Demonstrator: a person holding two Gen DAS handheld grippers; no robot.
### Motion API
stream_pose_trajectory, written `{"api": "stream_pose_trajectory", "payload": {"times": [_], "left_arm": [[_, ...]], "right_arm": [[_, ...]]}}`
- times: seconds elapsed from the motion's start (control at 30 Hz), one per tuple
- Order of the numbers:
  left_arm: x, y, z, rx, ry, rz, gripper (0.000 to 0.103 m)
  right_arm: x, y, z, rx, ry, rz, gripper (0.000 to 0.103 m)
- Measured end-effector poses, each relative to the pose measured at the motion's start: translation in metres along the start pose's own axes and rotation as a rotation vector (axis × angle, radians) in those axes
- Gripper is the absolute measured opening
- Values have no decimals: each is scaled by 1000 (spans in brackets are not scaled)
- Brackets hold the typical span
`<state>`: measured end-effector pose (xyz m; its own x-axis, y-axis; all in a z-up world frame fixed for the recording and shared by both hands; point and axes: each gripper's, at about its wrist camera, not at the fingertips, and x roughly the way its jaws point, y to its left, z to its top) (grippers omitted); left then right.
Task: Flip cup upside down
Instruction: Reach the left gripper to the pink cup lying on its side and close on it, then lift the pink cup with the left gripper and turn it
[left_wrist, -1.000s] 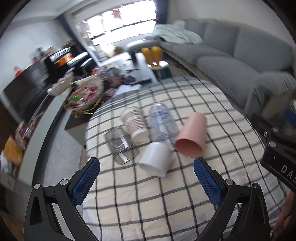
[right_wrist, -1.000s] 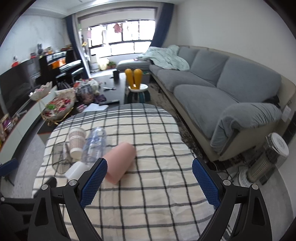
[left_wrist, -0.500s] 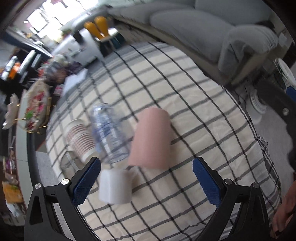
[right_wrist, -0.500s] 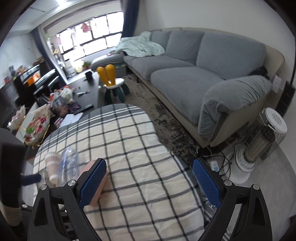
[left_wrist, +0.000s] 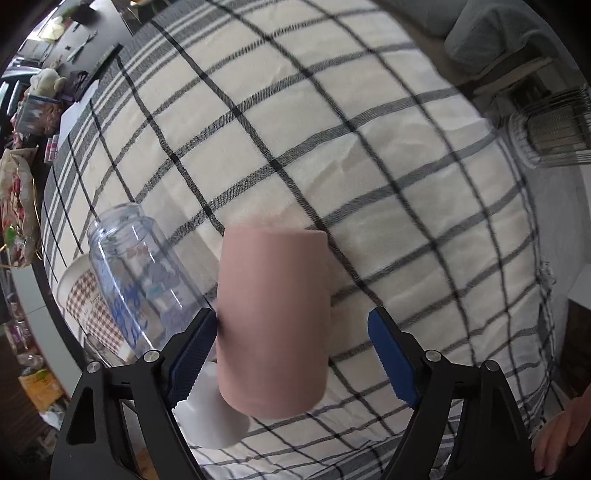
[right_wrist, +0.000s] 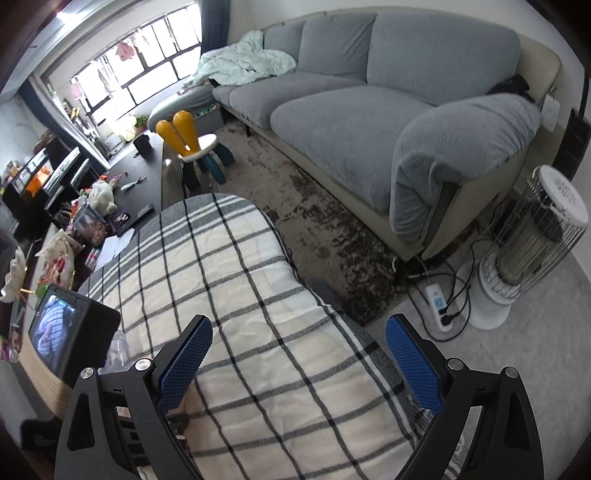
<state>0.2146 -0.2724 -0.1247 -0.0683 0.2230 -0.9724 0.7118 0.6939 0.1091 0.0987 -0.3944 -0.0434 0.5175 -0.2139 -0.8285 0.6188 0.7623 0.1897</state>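
Note:
A pink cup (left_wrist: 273, 317) lies on its side on the checked tablecloth (left_wrist: 332, 147). My left gripper (left_wrist: 291, 350) is open and straddles it: the left pad (left_wrist: 194, 349) touches the cup's side, the right pad (left_wrist: 388, 356) stands apart. A clear plastic bottle (left_wrist: 140, 273), a patterned paper cup (left_wrist: 83, 295) and a white cup (left_wrist: 212, 421) lie to the left of the pink cup. My right gripper (right_wrist: 297, 363) is open and empty above the cloth's right part; the pink cup is not in its view.
A grey sofa (right_wrist: 369, 96) and a heater (right_wrist: 532, 243) stand right of the table. A yellow stool (right_wrist: 192, 147) and a cluttered dark low table (right_wrist: 92, 199) lie beyond. The left gripper's camera body (right_wrist: 70, 336) shows at the right wrist view's left.
My left gripper has dropped down and forward until its open fingers sit around the pink cup. My right gripper has swung right, away from the cups.

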Motion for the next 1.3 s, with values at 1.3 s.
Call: {"api": "stream_pose_trajectory", "payload": {"times": [1.3], "left_arm": [[-47,38,-112,-224,-298,-55,69]], "right_arm": [[-42,20,-26,-60,-19,98,95]]}}
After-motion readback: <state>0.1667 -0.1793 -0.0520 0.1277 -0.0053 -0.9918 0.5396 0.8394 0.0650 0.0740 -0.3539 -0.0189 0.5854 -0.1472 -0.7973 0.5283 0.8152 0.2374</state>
